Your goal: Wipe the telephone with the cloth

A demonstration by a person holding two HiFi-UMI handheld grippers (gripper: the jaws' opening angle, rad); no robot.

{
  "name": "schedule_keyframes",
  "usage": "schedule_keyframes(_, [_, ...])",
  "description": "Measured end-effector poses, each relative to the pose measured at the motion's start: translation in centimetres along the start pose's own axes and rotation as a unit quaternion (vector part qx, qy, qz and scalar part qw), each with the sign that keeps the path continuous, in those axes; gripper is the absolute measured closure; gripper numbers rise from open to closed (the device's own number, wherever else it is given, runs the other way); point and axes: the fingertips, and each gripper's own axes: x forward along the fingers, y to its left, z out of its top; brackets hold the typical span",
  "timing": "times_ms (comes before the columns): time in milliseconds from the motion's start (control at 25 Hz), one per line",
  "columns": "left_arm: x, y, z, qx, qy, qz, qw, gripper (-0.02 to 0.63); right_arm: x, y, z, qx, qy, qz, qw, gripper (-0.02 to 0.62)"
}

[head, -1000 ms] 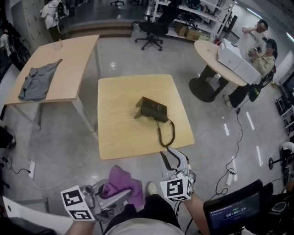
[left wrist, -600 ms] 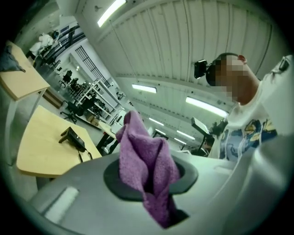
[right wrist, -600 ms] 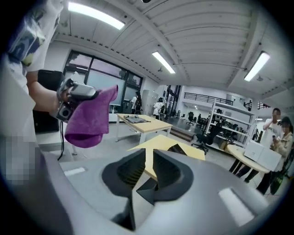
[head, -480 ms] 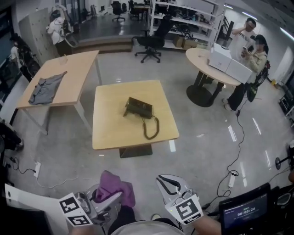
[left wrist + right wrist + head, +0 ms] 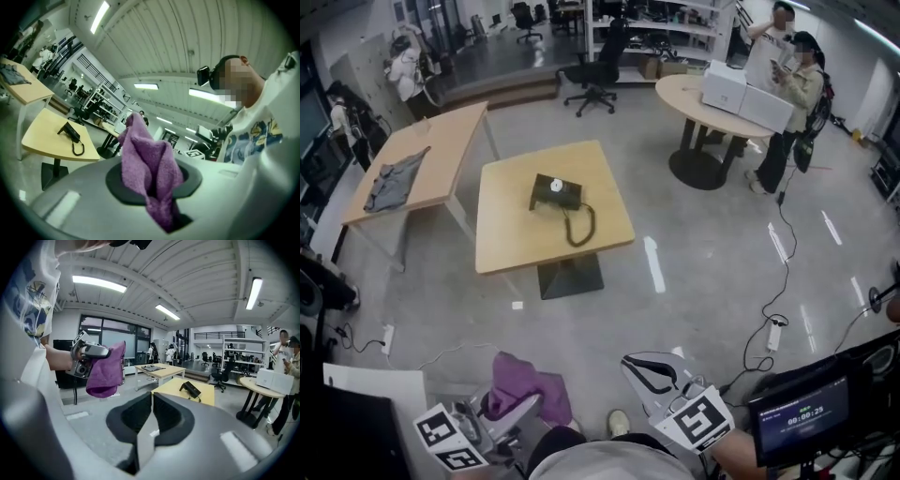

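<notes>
Left hand-held gripper (image 5: 525,405) clamps cloth (image 5: 523,384); right hand-held gripper (image 5: 645,372) jaws closing, empty.

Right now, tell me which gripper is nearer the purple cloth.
Left. The left gripper is clamped on the cloth; the right gripper, jaws closing on nothing, sits beside it, apart.

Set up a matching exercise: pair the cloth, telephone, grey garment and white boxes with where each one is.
Things:
1. cloth
2. telephone
3. grey garment
4. white boxes

Places:
A. on the round table
B. gripped between jaws
C. on the long table
D. on the square table

Pairs: 1-B, 2-D, 3-C, 4-A
</notes>
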Motion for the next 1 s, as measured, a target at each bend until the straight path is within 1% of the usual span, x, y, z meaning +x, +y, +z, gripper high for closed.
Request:
schedule_keyframes(120, [0.2, -1.8, -0.1, -0.002, 0.005, -0.014, 0.9999, 0.518, -1.7, 0.6, 1.0, 0.008, -0.007, -0.006, 1.0, 0.58])
schedule_keyframes(280, [0.1, -3.2, -0.1, 0.001, 0.006, -0.021, 0.9997, 0.518, -2.3, 1.9, 2.9, 0.005, -0.025, 0.007, 1.0, 0.588])
schedule_keyframes(480, [-0.5, -3.3, -0.6, -0.002, 0.014, -0.031, 0.9994, 0.518, -1.9, 3.7, 3.8, -0.007, -0.016, 0.013, 1.0, 0.592])
schedule_keyframes(800, [-0.9, -2.6, -1.8, -0.016, 0.015, -0.029, 0.9993, 0.518, -1.1, 4.3, 3.5, -0.017, -0.01, 0.019, 1.0, 0.594])
schedule_keyframes(1000, [0.3, -1.4, -2.3, -0.026, 0.018, -0.03, 0.9991, 0.518, -1.0, 3.0, 1.8, -0.016, -0.005, 0.013, 1.0, 0.594])
